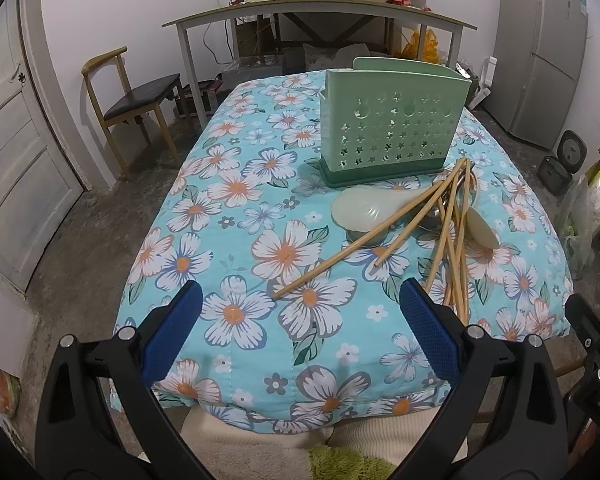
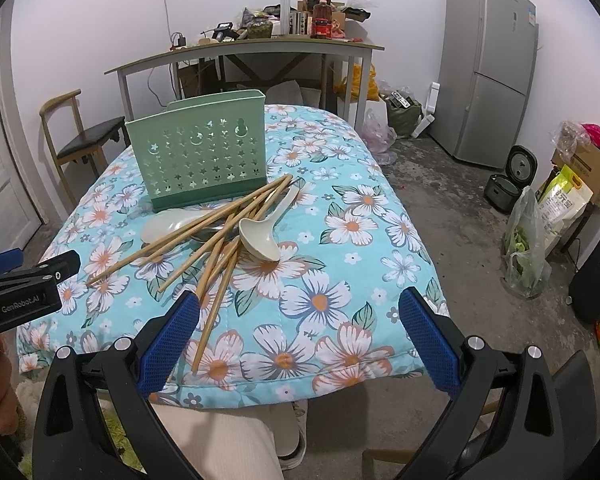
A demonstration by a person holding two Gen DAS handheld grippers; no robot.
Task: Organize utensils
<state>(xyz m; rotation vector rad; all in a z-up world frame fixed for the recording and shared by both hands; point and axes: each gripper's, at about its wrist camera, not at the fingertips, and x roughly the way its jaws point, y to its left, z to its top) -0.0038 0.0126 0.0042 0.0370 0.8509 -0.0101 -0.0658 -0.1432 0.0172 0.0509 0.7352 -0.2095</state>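
We hold the left gripper (image 1: 301, 300) and right gripper (image 2: 299, 310) with jaws released, grasping nothing, above the near edge of the bench's quilted floral cloth (image 1: 236, 208). Round wooden chopsticks (image 2: 204, 236) and smooth pale plastic spoons (image 2: 260, 240) lie heaped mid-bench, against the front of the perforated green plastic holder (image 2: 204, 156).

Bare floral cloth (image 1: 236, 240) left of the chopsticks (image 1: 384, 228); green holder (image 1: 392, 132) just behind them.

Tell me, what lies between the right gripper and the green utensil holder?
In the right wrist view, chopsticks and spoons lie piled between right gripper and green utensil holder.
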